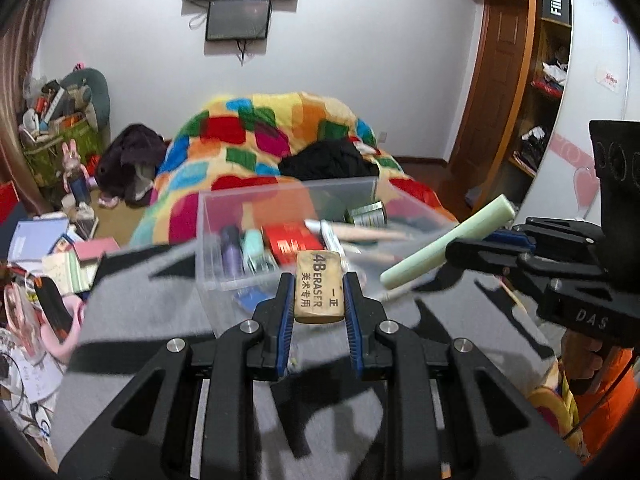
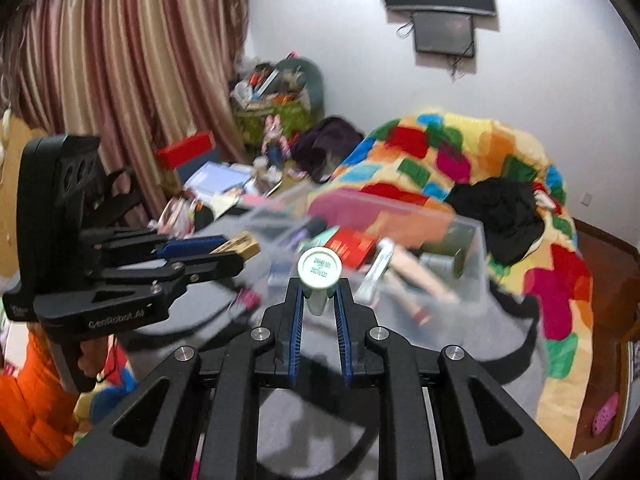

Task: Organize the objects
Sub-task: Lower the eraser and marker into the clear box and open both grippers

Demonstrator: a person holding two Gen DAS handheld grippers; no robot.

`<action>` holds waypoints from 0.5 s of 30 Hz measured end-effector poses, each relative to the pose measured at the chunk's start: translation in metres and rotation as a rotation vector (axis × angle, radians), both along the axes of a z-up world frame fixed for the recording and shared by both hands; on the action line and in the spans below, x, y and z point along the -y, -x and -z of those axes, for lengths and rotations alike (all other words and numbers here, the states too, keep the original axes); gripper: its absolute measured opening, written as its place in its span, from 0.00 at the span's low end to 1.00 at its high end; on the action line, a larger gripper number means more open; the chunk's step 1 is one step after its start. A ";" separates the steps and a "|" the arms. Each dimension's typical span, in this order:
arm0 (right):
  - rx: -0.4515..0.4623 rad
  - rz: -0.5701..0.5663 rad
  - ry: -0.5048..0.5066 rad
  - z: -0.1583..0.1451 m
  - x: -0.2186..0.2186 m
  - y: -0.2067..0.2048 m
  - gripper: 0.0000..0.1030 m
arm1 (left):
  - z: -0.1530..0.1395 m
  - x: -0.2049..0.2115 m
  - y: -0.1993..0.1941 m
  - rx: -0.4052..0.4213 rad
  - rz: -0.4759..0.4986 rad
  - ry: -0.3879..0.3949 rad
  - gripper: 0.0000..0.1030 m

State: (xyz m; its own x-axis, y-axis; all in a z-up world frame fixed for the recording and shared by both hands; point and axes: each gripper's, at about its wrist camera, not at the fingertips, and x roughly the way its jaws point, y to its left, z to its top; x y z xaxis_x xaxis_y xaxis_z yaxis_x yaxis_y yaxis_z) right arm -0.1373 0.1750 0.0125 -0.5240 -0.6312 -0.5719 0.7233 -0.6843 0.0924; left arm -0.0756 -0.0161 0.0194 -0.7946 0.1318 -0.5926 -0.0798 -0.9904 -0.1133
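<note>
Both grippers are seen loaded above a clear plastic bin (image 1: 288, 200). Between the blue pads of the left gripper (image 1: 319, 286) a tan eraser (image 1: 319, 288) printed "4B ERASER" is pinched along its long sides, its far end held over the near wall of the bin. The right gripper (image 2: 319, 294) is pressed onto a pale green tube (image 2: 320, 270), gripped around its body with the white cap end, stamped with date codes, turned toward the camera. In the left wrist view the same tube (image 1: 446, 246) is seen slanting up and away from the right gripper (image 1: 460, 252), just to the right of the bin's near corner. In the right wrist view the left gripper (image 2: 236, 252) is seen to the left of the bin, with the eraser (image 2: 236, 245) projecting from its tips.

The bin is set on a grey cloth surface (image 1: 152, 300). Inside it, a purple tube (image 1: 231, 250), a mint-coloured item (image 1: 256, 246), a red packet (image 1: 290, 240), a small tin (image 1: 366, 214) and several pinkish sticks are lying, blurred. Behind the bin a patchwork blanket (image 1: 256, 136) of many colours is heaped, with a black garment (image 1: 328, 162) lying on it. Left of the bin, books and papers (image 1: 48, 248) are scattered.
</note>
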 end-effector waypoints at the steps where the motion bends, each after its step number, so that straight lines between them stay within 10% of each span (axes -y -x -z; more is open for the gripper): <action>1: -0.008 0.015 0.008 -0.005 -0.001 0.003 0.14 | -0.002 0.001 0.002 -0.008 -0.004 0.003 0.23; 15: -0.079 0.285 -0.232 0.025 0.031 0.069 0.14 | 0.021 0.026 0.076 0.091 -0.109 0.057 0.23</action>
State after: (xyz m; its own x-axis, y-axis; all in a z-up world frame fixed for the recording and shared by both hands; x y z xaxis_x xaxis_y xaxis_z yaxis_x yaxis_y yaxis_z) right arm -0.2062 0.1444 -0.0122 -0.7084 -0.3124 -0.6329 0.4997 -0.8553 -0.1371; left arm -0.1520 -0.0421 -0.0012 -0.7451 0.0115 -0.6668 0.0368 -0.9976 -0.0582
